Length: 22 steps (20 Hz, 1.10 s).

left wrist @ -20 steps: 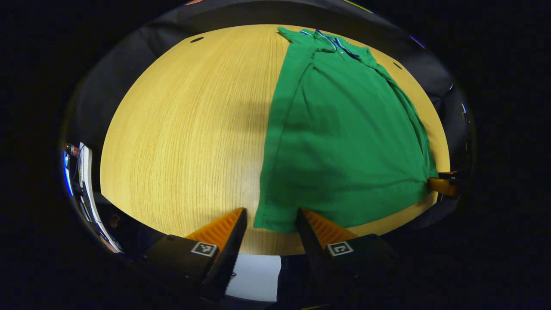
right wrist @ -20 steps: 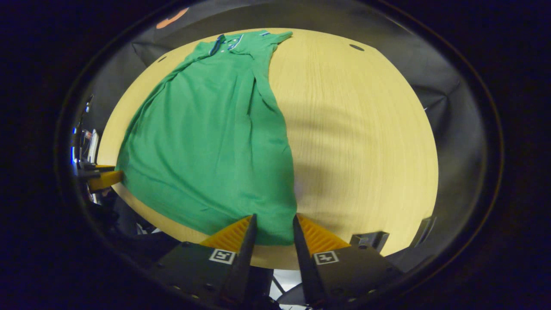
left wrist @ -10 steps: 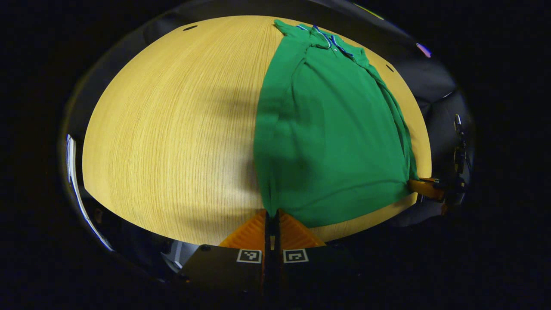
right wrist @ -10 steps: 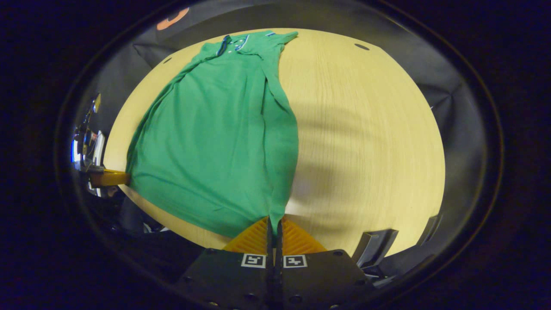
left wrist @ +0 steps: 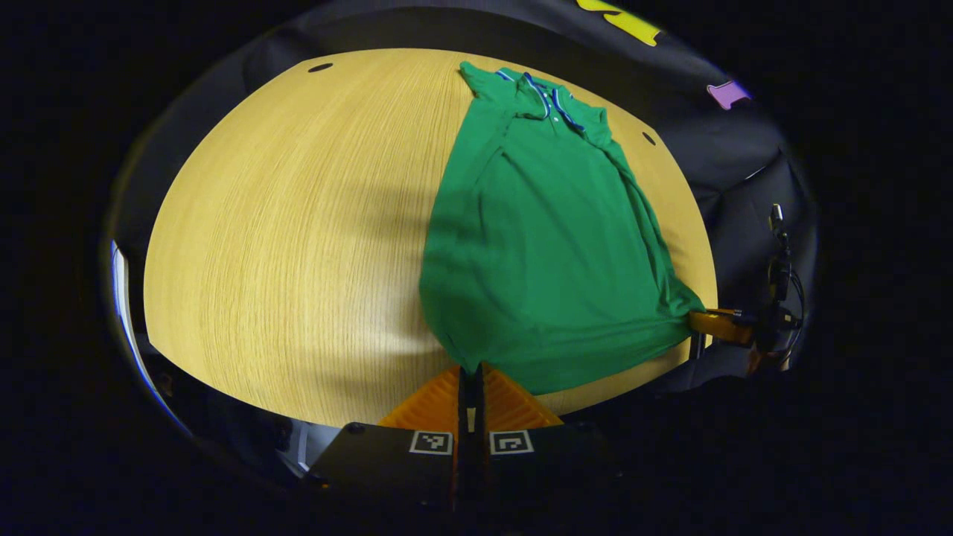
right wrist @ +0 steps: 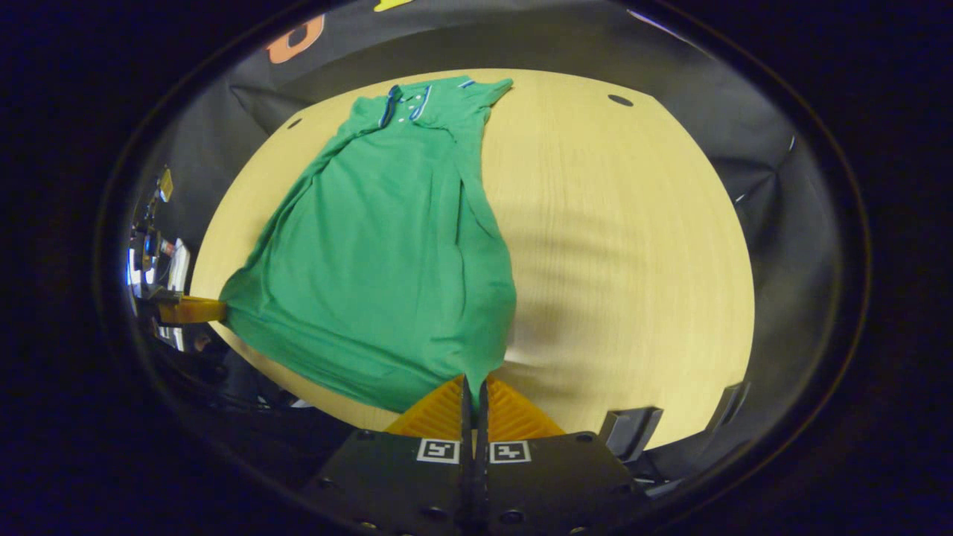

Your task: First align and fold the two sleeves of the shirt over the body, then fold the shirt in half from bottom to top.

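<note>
Left gripper (left wrist: 469,370) clenched on shirt (left wrist: 543,246) hem corner, near table (left wrist: 298,223) front edge; right gripper (right wrist: 473,380) clenched on opposite hem corner. Shirt flat on table, collar (right wrist: 406,104) far, sleeves folded in. Step: bottom-to-top fold, corners pinched. Next: lift both corners evenly, carry toward collar, keep hem taut

The shirt (left wrist: 543,246) is laid lengthwise on the counter (left wrist: 298,223), collar (left wrist: 547,97) at the far edge and hem at the near edge. In the left gripper view, the left gripper (left wrist: 469,372) is positioned at the hem's near left corner; the right gripper (left wrist: 715,325) is at the opposite corner. In the right gripper view, the shirt (right wrist: 387,246) occupies the counter's (right wrist: 618,246) left half, the right gripper (right wrist: 474,381) at its near right corner.
</note>
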Each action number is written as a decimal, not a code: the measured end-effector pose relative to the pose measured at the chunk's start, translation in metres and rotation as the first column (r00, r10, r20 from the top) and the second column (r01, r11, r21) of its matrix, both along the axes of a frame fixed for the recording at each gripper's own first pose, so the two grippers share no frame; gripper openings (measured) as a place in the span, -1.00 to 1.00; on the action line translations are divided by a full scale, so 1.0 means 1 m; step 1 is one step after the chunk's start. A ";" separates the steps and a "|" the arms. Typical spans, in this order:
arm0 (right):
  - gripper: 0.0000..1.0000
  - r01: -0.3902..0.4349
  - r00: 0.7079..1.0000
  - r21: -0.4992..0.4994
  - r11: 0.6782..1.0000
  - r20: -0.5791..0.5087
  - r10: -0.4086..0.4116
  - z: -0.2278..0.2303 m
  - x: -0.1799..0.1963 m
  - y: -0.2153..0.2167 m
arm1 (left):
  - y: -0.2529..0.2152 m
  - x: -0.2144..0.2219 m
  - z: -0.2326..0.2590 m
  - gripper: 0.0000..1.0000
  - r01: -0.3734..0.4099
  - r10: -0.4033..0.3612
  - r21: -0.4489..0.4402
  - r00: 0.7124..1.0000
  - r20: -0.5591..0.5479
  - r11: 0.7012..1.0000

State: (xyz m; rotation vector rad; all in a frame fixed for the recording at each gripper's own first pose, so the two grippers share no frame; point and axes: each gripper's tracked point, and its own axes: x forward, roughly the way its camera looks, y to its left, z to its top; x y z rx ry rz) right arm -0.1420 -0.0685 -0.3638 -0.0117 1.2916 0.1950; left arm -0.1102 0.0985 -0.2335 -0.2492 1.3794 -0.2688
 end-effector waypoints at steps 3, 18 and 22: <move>-1.00 0.031 0.998 0.018 0.999 0.046 -0.032 0.019 0.022 -0.001 | -0.002 0.029 0.018 -0.92 0.005 -0.004 -0.021 0.998 0.057 1.000; -0.99 0.070 0.933 0.112 0.991 0.343 -0.105 0.134 0.162 0.006 | -0.005 0.179 0.107 -0.92 0.058 -0.046 -0.017 0.919 0.392 0.998; -1.00 0.067 0.887 0.153 0.986 0.442 -0.129 0.167 0.213 0.013 | -0.002 0.231 0.124 -0.92 0.036 -0.029 -0.005 0.874 0.486 0.999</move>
